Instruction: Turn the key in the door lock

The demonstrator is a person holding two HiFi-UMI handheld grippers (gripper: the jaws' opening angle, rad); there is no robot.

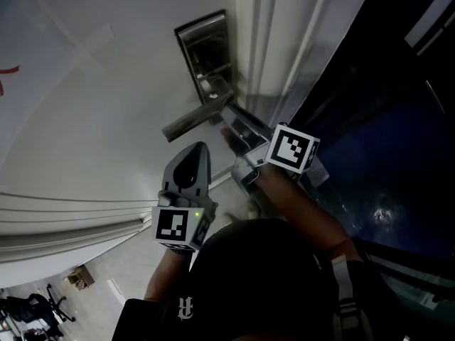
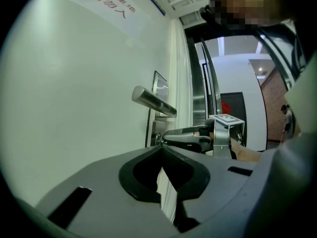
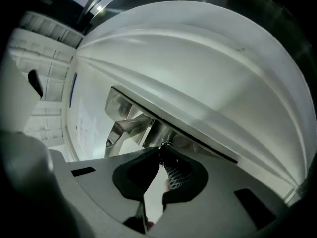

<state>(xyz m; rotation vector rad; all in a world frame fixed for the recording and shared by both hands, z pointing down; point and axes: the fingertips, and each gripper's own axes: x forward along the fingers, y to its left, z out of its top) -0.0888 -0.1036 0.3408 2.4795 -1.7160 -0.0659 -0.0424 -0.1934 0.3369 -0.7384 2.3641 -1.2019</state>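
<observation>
Mid-frame in the head view, under the brushed-steel lever handle (image 1: 193, 121) of the white door (image 1: 92, 105), the right tongs (image 3: 161, 148) clench the small metal key (image 3: 165, 144), its length pointing straight into the lock, while the left tongs (image 2: 161, 146) hover beside them, clenched on nothing.

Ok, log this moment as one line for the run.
phase: gripping key | right gripper: shut on key, just under door handle | left gripper: shut, empty, off the door

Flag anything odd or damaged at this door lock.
Nothing stands out. The handle and plate look straight and undamaged; the right gripper is shut on the key below the handle, and the left gripper hangs back, shut and empty.
</observation>
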